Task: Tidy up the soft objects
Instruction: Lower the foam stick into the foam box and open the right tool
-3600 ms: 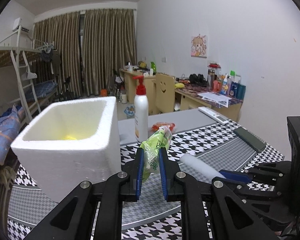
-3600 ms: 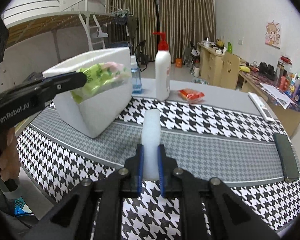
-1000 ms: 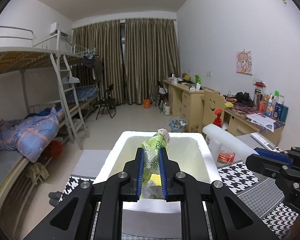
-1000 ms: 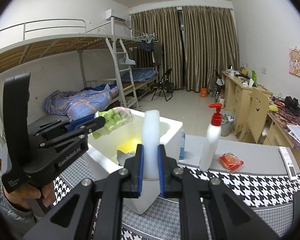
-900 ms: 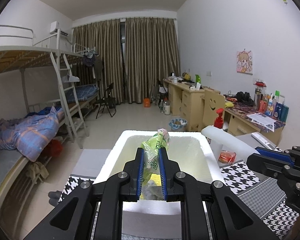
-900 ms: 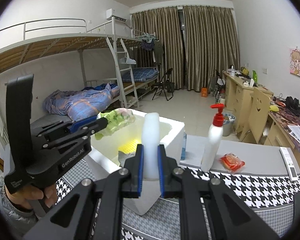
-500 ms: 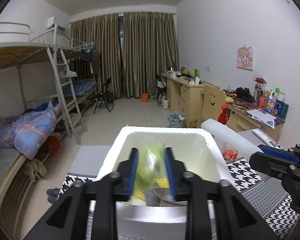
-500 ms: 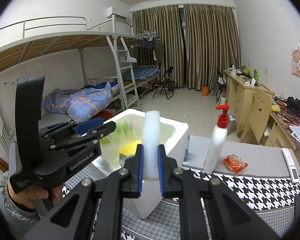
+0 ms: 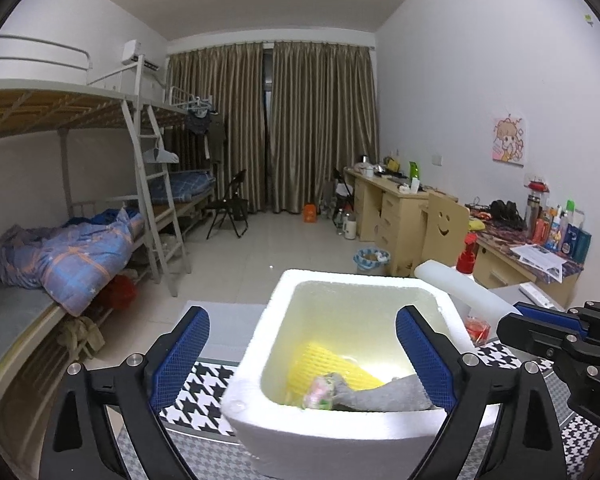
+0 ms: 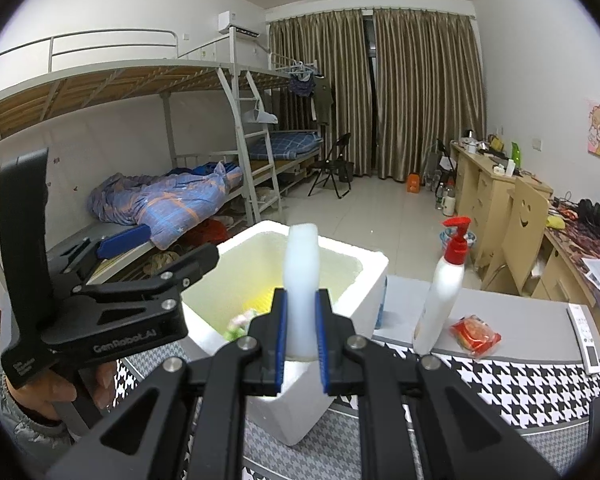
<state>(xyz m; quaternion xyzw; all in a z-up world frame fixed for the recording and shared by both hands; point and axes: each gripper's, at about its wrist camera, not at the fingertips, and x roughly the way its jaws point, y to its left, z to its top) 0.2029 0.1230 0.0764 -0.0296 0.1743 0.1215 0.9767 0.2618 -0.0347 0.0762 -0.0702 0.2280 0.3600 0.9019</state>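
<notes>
The left gripper [image 9: 302, 354] is spread wide, its blue pads [image 9: 182, 354] flanking the near part of the foam box [image 9: 260, 356] with nothing between them. The green packet [image 9: 320, 394] lies blurred in the box, near the front wall, beside a grey cloth [image 9: 384, 394] and on a yellow mesh [image 9: 328, 368]. Which way the packet points cannot be told.

The box stands at the left end of the table [image 10: 500, 376], its near-left corner close to the table edge. Its mouth faces up, and there is bare room inside toward the far wall.

The right gripper [image 10: 302, 344] is clenched on the foam roll [image 10: 300, 288]. In the right view the roll's long axis runs forward along the fingers and up, its free end over the box mouth. In the left view the roll [image 9: 460, 292] comes in from the right, slanting across the box's far-right rim corner, end pointing left and far.

To the right of the box stand a pump bottle [image 10: 440, 304] and a red packet [image 10: 476, 336], apart from each other, with a remote [image 10: 584, 340] at the far right edge.
</notes>
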